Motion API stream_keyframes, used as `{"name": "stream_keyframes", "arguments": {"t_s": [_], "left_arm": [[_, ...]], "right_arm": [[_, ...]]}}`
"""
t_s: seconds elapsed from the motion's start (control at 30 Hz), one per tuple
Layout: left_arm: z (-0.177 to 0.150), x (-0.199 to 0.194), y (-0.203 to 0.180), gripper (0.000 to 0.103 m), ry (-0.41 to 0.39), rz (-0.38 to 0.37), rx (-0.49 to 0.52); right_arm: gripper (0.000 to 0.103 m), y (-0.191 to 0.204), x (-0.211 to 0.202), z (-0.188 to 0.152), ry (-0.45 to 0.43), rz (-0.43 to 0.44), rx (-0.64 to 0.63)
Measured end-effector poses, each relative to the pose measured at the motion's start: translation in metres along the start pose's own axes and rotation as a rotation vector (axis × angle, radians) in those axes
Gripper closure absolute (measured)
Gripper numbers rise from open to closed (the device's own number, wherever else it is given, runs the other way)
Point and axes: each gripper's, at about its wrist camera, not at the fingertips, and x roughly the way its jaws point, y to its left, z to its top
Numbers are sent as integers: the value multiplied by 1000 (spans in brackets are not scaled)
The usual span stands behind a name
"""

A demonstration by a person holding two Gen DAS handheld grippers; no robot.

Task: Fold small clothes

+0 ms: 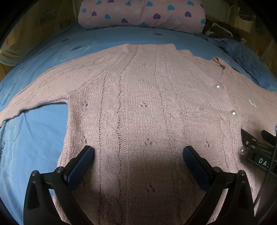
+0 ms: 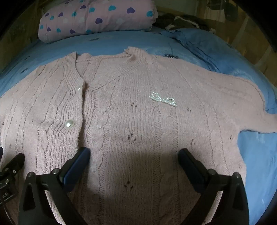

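A: What's the garment like?

B: A pale pink cable-knit cardigan [image 1: 138, 103], laid flat and face-up on the blue bedsheet [image 1: 34, 138], buttoned with round pearl buttons [image 2: 69, 123]. A small beaded bow [image 2: 163, 99] sits on its chest. Its neckline points toward the heart-print pillow [image 1: 142, 13] at the head of the bed.

A: And the grippers?

B: The left gripper [image 1: 138, 154] hangs over the cardigan's lower body, jaws spread wide, nothing between them. The right gripper [image 2: 134, 155] does the same, over the panel below the bow.

A: Anything hard to see?

B: The cardigan's hem is hidden behind the gripper frames in both views. One sleeve runs off the left wrist view's edge; the other is cut at the right wrist view's edge. The dark heap [image 2: 181, 21] beside the pillow is too dim to identify.
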Motion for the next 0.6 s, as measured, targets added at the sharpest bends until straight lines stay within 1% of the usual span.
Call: {"name": "stream_keyframes", "arguments": {"t_s": [0.43,0.53,0.6], "left_arm": [[0,0,0,14,0,0,0],[0,0,-3,14,6,19,15],[3,3,-3,14,11,15,5]], "right_arm": [[0,-1,2,0,-1,-3,-2],[0,-1,0,0,0,-1,-1],[0,-2,0,0,5,1,0]]}}
